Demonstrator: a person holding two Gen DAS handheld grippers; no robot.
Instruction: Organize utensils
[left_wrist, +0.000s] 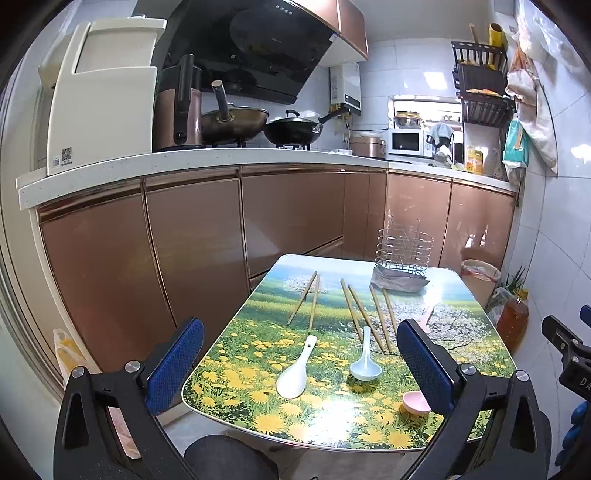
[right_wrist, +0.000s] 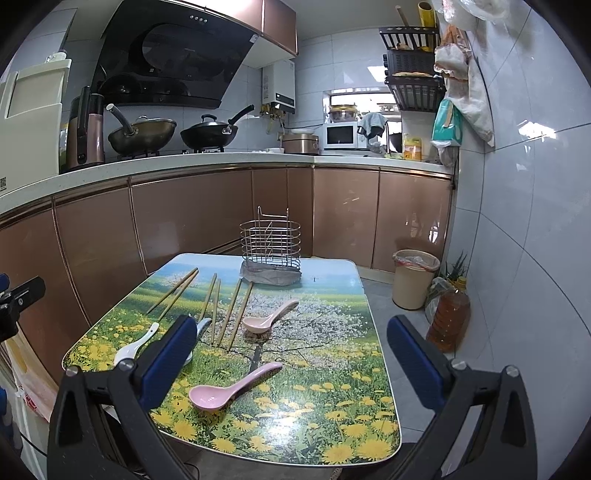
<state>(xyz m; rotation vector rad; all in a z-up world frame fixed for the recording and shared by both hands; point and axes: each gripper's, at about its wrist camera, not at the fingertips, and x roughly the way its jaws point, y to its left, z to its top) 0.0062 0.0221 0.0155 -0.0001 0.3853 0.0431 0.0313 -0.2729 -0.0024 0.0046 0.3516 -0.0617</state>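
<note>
While both tools hover short of the near table edge, nothing is gripped: the left gripper (left_wrist: 301, 360) has its blue pads spread wide, and the right gripper (right_wrist: 291, 354) is equally wide apart and empty.

Table (right_wrist: 332, 424): glossy, flower-print top. Wire utensil holder (right_wrist: 270, 245) stands upright at the far end on a grey cloth (right_wrist: 269, 276); appears empty. Three pairs of wooden chopsticks (right_wrist: 225, 306) lie side by side in front of it, pointing roughly toward the holder. Four spoons lie flat: white spoon (left_wrist: 295, 369), pale blue spoon (left_wrist: 365, 360), near pink spoon (right_wrist: 232, 387), far pink spoon (right_wrist: 269, 317), whose bowl rests just beside the rightmost chopstick pair.

Judgement: task not started; every utensil is still on the table.

Risks:
- Slick tabletop, thin round sticks: pads closing from above may roll or scatter a pair, not pinch it.
- Curved glazed spoon handles may slip or rotate in the pads.
- The light wire holder on loose cloth could tip or slide if a utensil catches the rim.
- Blue spoon lies against the chopsticks; grasping either may disturb the other.
</note>
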